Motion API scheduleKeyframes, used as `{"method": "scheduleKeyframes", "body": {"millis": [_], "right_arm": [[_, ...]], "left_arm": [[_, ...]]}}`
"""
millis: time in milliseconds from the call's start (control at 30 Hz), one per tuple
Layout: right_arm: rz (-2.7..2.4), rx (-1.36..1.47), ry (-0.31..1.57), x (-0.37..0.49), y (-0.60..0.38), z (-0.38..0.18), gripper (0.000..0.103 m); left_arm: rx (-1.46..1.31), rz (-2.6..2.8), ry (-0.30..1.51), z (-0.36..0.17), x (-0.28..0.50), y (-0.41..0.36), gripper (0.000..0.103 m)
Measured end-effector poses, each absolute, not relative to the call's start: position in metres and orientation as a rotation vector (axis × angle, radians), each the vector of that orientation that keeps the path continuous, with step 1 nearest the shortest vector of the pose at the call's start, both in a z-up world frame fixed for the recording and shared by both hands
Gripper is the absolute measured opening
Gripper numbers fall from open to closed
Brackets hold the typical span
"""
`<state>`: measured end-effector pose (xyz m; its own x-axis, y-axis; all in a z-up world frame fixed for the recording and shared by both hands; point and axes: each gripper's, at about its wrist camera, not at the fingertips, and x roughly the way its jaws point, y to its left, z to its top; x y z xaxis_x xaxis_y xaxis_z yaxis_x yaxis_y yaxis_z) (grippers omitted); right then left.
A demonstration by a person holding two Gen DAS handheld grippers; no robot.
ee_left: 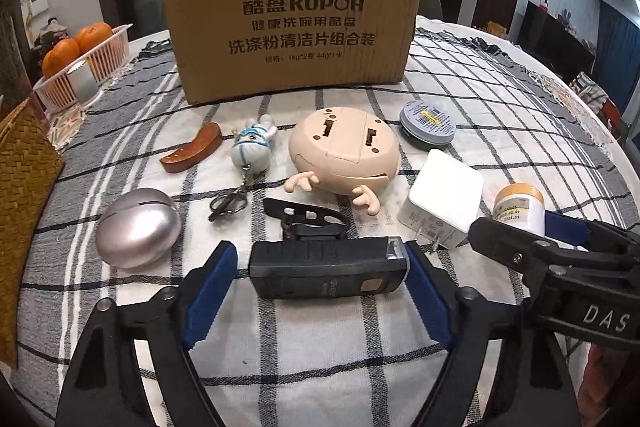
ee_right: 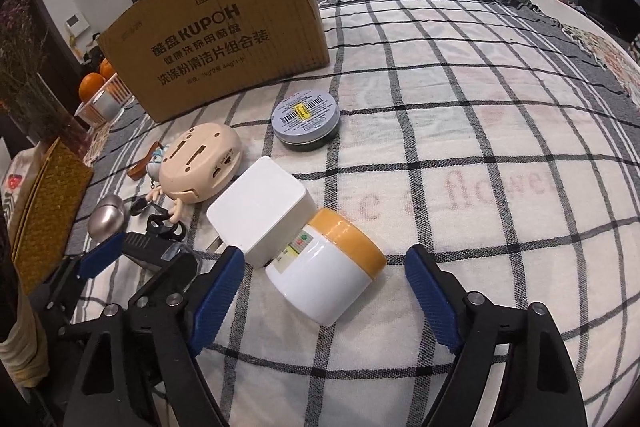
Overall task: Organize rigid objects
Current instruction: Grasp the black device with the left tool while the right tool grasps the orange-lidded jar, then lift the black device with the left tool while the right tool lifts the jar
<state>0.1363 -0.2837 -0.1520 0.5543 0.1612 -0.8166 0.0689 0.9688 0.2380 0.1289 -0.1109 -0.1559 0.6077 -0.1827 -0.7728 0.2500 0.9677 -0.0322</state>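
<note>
A round table covered by a white cloth with dark checks is filling both views, and a brown cardboard box printed with KUPOH is standing upright at the top centre of the left wrist view. The left gripper is sitting at the bottom centre of that view with its blue-padded jaws spread wide, and a black rectangular device is lying on the cloth between them; whether the pads are touching it cannot be told. Just above the device a black strap clip is lying, and above that a beige round toy with small arms is resting near the middle of the frame. To its left a small blue-and-white keychain figure and a brown curved wooden piece are lying, and a silver egg-shaped object is sitting at centre left. To the right of the toy a grey round tin with a barcode label and a white plug adapter are resting. In the right wrist view, the right gripper is at the bottom centre, jaws wide apart around a white jar with an orange lid, which is lying tilted on its side (touching the adapter's corner); the pads appear apart from it. At the upper left of the left wrist view a white basket is holding oranges, and a woven mat is showing at the left edge
</note>
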Motion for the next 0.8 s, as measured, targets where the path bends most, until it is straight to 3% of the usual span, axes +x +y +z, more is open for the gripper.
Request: {"method": "scheduleKeyframes", "body": {"millis": [67,233,800], "right_arm": [[0.062,0.250,0.978,0.136,-0.282,-0.151,0.074],[0.068,0.247,0.973,0.132,-0.282,-0.152,0.057],[0.041,0.228,0.910,0.119,-0.277,-0.129,0.056]], "left_arm": [[0.078,-0.274,0.889,-0.157,0.128,-0.112,0.072],[0.094,-0.271,0.884,-0.157,0.126,-0.114,0.072],[0.075,-0.244,0.815,-0.120,0.113,-0.097,0.072]]}}
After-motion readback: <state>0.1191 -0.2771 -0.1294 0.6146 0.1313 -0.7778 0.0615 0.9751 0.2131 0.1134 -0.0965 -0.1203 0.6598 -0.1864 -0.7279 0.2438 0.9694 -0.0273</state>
